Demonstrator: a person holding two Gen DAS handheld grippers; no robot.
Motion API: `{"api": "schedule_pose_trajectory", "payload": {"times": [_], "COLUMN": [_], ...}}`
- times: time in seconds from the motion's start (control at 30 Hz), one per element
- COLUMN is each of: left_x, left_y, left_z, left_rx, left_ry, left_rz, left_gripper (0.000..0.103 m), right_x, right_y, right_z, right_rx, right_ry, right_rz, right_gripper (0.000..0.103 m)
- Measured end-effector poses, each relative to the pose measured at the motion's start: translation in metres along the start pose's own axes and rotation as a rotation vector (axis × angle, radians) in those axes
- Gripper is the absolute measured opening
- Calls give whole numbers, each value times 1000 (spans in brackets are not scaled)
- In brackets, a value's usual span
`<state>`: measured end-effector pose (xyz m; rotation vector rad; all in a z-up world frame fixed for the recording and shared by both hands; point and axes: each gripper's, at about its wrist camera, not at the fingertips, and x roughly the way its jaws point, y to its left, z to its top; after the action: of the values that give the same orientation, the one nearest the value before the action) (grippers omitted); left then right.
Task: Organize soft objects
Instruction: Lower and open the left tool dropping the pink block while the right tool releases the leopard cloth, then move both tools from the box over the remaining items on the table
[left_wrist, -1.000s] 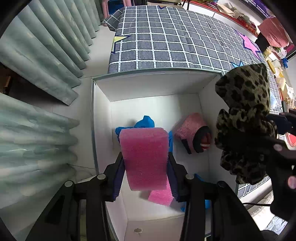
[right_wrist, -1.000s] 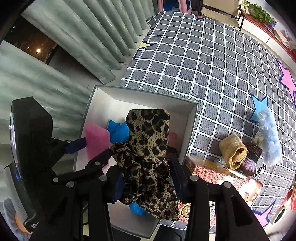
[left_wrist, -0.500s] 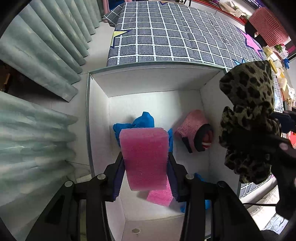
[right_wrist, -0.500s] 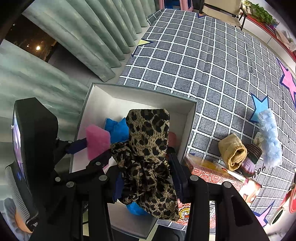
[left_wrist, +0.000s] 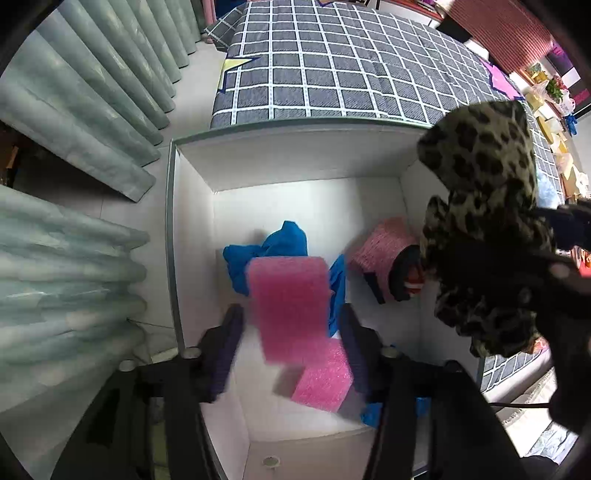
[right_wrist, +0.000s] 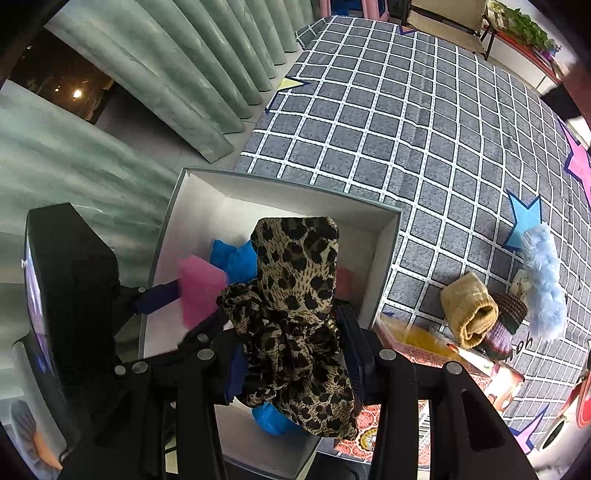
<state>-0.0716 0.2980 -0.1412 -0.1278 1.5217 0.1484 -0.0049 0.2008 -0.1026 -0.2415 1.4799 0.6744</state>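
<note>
left claw (left_wrist: 291, 332) spread — pink sponge (left_wrist: 290, 306) blurred; right claw (right_wrist: 291, 347) grips leopard scrunchie (right_wrist: 295, 314).

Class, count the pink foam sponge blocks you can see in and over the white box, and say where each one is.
2. One pink sponge sits between the open left tongs, above the white box. The second pink sponge lies on the box floor just below it. Others may be hidden under the blue cloth.

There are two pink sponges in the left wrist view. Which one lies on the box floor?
The lower sponge, lying flat on the floor of the box. The upper sponge is between the left gripper's open fingers.
</note>
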Motion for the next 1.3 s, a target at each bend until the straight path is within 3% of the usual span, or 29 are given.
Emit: {"api": "schedule_pose_trajectory", "payload": {"times": [0.1,0.17,0.27,0.53,0.73,0.87,0.93,1.2,1.3], "left_x": [-1,-3,-6,-24,-43,-51,-54,-59,-61], "left_y": [5,11,16,4,-24,-50,-62,-124,-150], "left_z": [-1,-1,0,12,28,34,35,39,47], "left_rx": [-23,-64,-94,-118,-95,-66,-52,10,27], "left_ry": [-8,-24,-43,-88,-102,-88,-80,-27,-21], "left_rz": [-12,-37,-74,-204,-259,-259,-248,-199,-204], "left_gripper": [80,87,103,103,103,103,103,103,103], "right_x": [0,0,-3,-40,-70,-55,-39,27,26], "right_y": [1,1,-1,-35,-129,-204,-226,-252,-290], "right_z": [2,3,3,-5,-12,-17,-17,9,2], "right_rx": [-1,-3,6,68,226,371,385,278,366], "right_ry": [-4,-5,-14,-94,-150,-94,-55,12,-8], "right_rz": [13,6,12,1,-149,-243,-278,-271,-293], "right_gripper": [57,80,101,101,101,101,101,101,101]}}
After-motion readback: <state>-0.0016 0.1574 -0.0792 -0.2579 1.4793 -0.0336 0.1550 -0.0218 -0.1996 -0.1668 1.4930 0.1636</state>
